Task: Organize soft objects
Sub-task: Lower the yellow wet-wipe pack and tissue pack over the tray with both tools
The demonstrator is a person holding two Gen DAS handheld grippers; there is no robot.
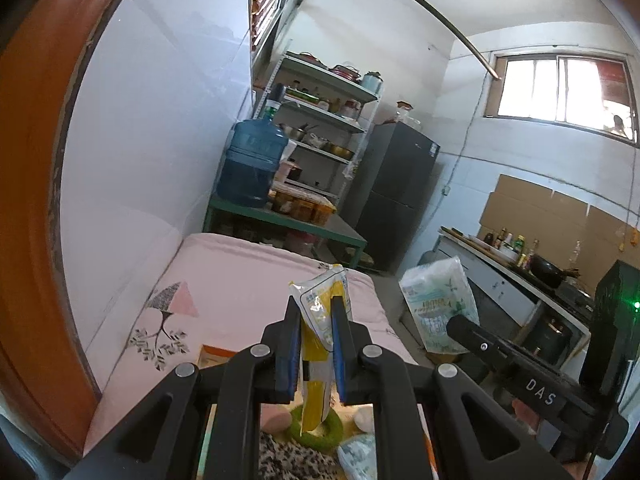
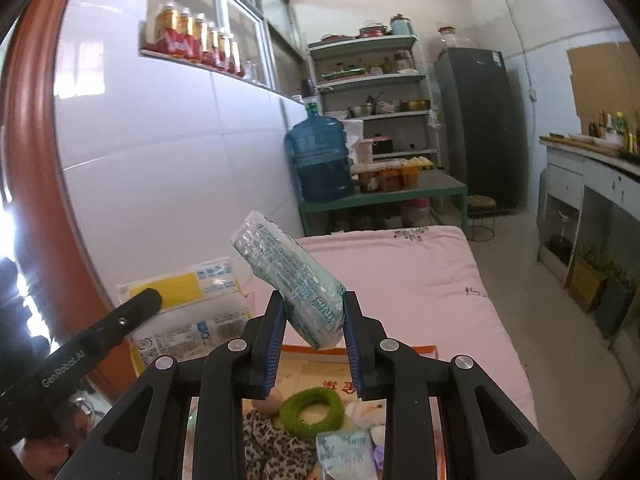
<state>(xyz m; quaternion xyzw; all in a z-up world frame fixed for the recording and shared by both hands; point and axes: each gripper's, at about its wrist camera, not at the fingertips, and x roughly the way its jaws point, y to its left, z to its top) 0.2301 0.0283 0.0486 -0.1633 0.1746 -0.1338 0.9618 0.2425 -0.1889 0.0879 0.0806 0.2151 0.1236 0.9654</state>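
Left wrist view: the left tool [image 1: 316, 312] is clamped on a yellow pack [image 1: 320, 312], pinched thin between the blue pads and held upright, its top edge poking above the fingertips. That edge-on pinch probably suits a flat, floppy pack: it hangs instead of folding. The pack sits high over the pink bed [image 1: 240, 280], well clear of the box [image 1: 216, 354] at the bed's near end. Down between the tool's arms, in the box, lie a green ring [image 1: 316, 432], a leopard cloth [image 1: 288, 460] and a pale pouch [image 1: 356, 456]. To the right of the bed the right tool appears from the side with a green pack [image 1: 440, 304] at its tip, out over the floor

Right wrist view: the right tool [image 2: 314, 320] grips the green pack [image 2: 292, 276] by its lower end, so the rest leans up and left over the bed [image 2: 420, 280]. The jaws stand wider here since this pack is thicker. Only this view shows the yellow pack [image 2: 188, 304] broadside, with its printed label, at the bed's left edge near the wall; the left tool's finger crosses it. It also shows the box's [image 2: 400, 350] orange rim, the ring [image 2: 312, 406] and a white plush [image 2: 360, 412] beside it. Both packs seem in transit, likely bound for the box
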